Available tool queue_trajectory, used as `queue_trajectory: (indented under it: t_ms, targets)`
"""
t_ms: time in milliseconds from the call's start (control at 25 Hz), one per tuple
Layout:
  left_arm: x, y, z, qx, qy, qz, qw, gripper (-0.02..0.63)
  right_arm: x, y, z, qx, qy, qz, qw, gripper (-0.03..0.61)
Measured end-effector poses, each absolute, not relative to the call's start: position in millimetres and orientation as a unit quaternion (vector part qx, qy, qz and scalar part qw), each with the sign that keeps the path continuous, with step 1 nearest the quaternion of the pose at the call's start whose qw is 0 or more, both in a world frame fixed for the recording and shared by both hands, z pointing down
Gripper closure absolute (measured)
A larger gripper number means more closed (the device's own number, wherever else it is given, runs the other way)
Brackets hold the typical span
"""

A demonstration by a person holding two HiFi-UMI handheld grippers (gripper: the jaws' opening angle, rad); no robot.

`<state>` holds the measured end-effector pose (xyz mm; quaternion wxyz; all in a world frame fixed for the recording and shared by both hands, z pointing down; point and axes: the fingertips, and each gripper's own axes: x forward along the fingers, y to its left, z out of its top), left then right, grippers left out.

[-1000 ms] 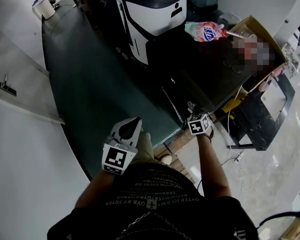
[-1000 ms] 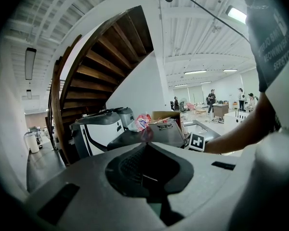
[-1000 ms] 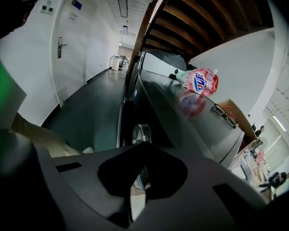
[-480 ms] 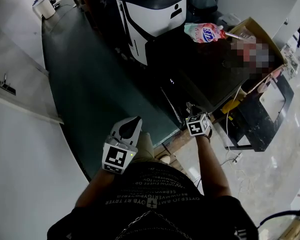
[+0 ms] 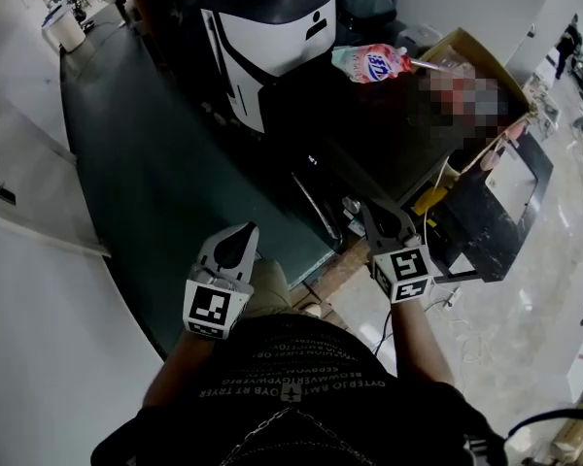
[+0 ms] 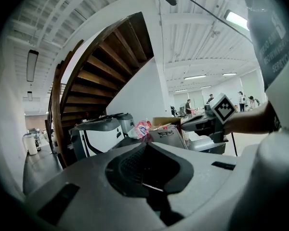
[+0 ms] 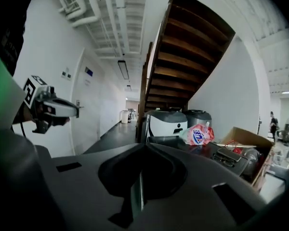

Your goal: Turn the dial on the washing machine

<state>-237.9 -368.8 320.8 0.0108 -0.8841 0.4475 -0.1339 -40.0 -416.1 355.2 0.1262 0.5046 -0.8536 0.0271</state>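
Dial is in neither of your grippers at this moment. Your right gripper (image 7: 143,146) has its jaws pressed together on nothing, and your left gripper (image 6: 147,144) is the same, seam shut and empty. Both point forward over the machine's top rather than at a panel.

From the head view, your right gripper hangs just off the near corner of the dark washing machine (image 5: 369,129) without touching it. Your left is held by your waist, well apart from it. A pink detergent pouch (image 5: 369,63) lies on the machine's top, an open cardboard box (image 5: 471,61) sits near its far side, and a white-and-black appliance (image 5: 262,27) stands beside it.

The dial probably sits along the front edge facing you, near the small lit spot (image 5: 312,160). That edge is too dark to make it out, so you can't read which way its pointer stands. A round dial has no long axis to line up on. Its turning axis likely runs out of the panel toward you.

Shut, empty jaws beside the machine fit a reach toward the dial as well as a draw-back from one already turned. Either way, jaws closed like this cannot take a knob; a grip needs them parted and square to the panel.
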Motion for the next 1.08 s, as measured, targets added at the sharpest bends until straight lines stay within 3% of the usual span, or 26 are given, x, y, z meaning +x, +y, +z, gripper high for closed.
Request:
queue_trajectory:
  t_ms: [320, 1080]
  targets:
    - [-214, -375, 309, -0.898, 0.423, -0.117, 0.022, 0.607, -24, -380, 314, 0.522, -0.848, 0.027, 0.086, 0.581]
    - [-194, -367, 311, -0.909, 0.399, -0.121, 0.021, 0.607, -10, -365, 337, 0.537, -0.835, 0.044, 0.110, 0.581]
